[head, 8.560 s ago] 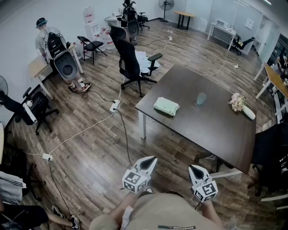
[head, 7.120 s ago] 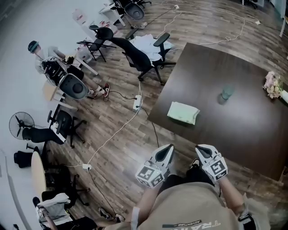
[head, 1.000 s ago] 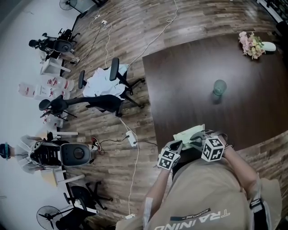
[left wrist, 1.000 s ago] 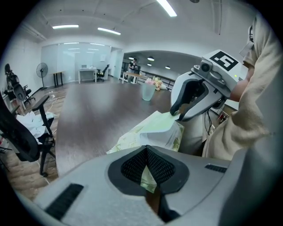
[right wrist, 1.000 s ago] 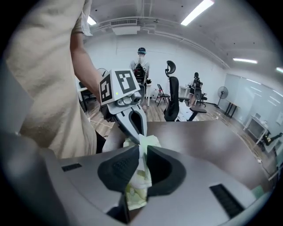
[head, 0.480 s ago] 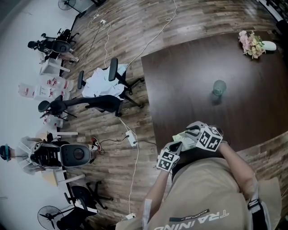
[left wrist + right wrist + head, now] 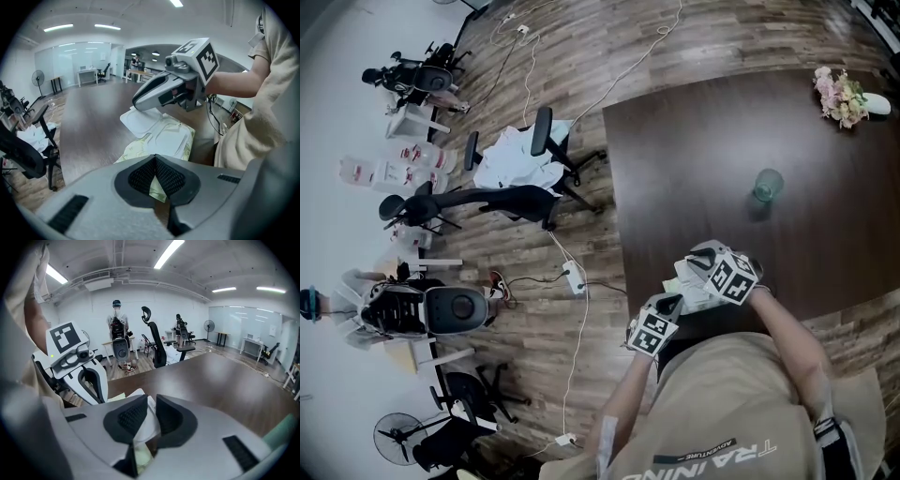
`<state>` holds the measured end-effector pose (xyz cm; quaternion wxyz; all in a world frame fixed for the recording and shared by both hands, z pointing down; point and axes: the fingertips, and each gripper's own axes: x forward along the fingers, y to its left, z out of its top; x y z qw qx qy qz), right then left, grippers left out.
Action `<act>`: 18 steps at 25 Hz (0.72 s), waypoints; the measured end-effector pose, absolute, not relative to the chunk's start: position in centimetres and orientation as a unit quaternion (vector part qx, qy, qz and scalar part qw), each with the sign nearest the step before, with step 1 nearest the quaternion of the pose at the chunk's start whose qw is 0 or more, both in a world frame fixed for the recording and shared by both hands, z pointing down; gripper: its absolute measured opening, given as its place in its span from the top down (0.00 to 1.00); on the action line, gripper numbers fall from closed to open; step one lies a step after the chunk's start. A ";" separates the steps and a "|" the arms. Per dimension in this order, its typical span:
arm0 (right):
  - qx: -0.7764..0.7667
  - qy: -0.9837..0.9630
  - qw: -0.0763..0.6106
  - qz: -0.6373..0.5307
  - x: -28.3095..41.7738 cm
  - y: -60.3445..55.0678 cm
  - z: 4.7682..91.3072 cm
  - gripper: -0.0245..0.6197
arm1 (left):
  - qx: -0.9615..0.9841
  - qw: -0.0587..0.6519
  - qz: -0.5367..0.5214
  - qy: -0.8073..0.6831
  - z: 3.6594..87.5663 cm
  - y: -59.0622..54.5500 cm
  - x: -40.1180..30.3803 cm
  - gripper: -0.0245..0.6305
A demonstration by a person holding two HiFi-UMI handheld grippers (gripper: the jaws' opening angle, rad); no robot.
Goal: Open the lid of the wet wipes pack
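Table [image 7: 694,141] edge: wipes pack [image 7: 178,140], lid [image 7: 138,123] up

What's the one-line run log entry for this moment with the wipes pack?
left hand-held gripper: shut on wet wipes pack edge | right hand-held gripper: shut on lid, flipped open | pack on table

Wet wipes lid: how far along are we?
Mostly done: the lid is lifted off the wet wipes pack and swung back. In hand: the right gripper has its fingers on the lid, and the left gripper clamps the pack's near edge. Remaining: probably just letting go.
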<state>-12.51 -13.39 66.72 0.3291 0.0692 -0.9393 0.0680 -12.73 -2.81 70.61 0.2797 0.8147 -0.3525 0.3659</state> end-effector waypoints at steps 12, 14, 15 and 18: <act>0.051 -0.925 0.353 0.131 -12.3 -13.4 71.1 0.89 | 0.807 0.312 0.365 -0.344 70.8 -3.1 -12.8 0.95; 0.047 -0.926 0.351 0.129 -12.5 -13.2 71.1 0.91 | 0.806 0.315 0.367 -0.340 70.7 -3.1 -13.0 0.95; 0.047 -0.926 0.351 0.130 -12.5 -13.2 71.2 0.91 | 0.806 0.316 0.369 -0.338 70.7 -3.2 -13.0 0.95; 0.051 -0.924 0.355 0.131 -12.2 -13.3 71.5 0.91 | 0.805 0.319 0.374 -0.333 70.7 -3.2 -12.7 0.95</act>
